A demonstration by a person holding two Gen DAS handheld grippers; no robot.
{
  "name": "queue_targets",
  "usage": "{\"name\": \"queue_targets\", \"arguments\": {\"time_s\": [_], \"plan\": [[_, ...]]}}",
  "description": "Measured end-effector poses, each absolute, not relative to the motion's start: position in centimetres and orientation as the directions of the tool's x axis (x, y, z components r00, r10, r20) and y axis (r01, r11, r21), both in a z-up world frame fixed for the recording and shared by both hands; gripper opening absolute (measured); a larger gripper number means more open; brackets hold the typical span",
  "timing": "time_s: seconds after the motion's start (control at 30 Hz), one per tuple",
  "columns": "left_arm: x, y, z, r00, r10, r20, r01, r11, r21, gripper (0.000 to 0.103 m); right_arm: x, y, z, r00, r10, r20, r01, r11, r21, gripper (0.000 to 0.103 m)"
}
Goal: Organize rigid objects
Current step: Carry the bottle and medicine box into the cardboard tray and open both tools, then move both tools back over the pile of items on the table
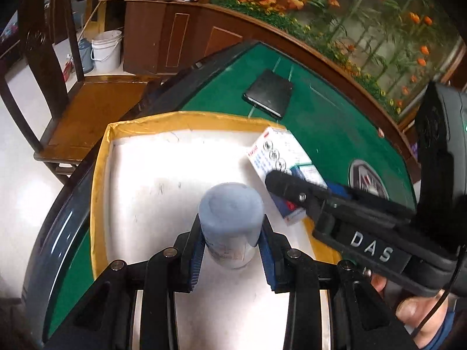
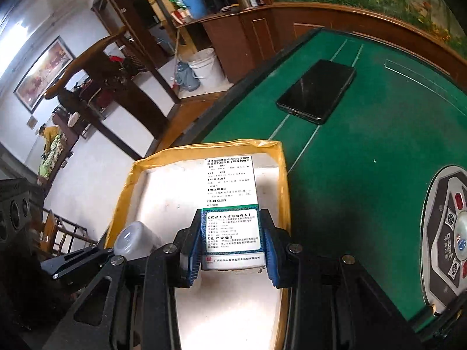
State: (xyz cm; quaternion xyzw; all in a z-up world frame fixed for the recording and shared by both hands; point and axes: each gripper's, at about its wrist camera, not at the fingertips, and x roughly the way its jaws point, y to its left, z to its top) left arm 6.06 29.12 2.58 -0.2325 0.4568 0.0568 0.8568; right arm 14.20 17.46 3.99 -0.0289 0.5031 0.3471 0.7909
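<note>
Blue-padded left tongs (image 1: 230, 243) clamp a round bottle (image 1: 230, 221) (right tongs (image 2: 232, 245) clamp a carton (image 2: 230, 204)).

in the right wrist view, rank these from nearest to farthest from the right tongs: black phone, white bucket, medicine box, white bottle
1. medicine box: clamped in the right tongs, over the yellow-rimmed tray.
2. white bottle: just to the left, held in the left tongs.
3. black phone: ahead on the green table.
4. white bucket: farthest, on the floor past the table's edge.

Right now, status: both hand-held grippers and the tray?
Left hand-held gripper shut on bottle. Right shut on medicine box. Both over tray. Nothing blocking.
</note>
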Motion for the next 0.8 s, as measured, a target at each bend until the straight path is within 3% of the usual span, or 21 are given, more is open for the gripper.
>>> {"name": "queue_targets", "arguments": {"time_s": [0.2,0.4,0.57,0.63,0.8], "plan": [[6.6,29.4,2.4,0.595,-0.103,-0.797,-0.301,0.891,-0.34,0.038,14.8,18.0,3.1,0.244,0.518,-0.819,-0.568,0.762,0.313,0.035],[6.6,30.2,2.2,0.619,-0.104,-0.778,-0.303,0.883,-0.359,0.059,15.4,17.7,2.8,0.22,0.55,-0.805,-0.543,0.755,0.368,0.035],[6.1,30.3,3.0,0.642,-0.113,-0.758,-0.302,0.872,-0.386,0.059,15.2,17.3,3.4,0.218,0.579,-0.786,-0.533,0.745,0.401,0.044],[5.7,30.2,3.3,0.649,-0.127,-0.75,-0.297,0.865,-0.404,0.059,15.1,17.2,3.8,0.231,0.581,-0.781,-0.534,0.746,0.397,0.054],[4.5,29.2,4.9,0.67,-0.142,-0.729,-0.27,0.867,-0.418,0.059,14.0,16.0,5.2,0.243,0.611,-0.753,-0.55,0.726,0.412,0.055]]}}
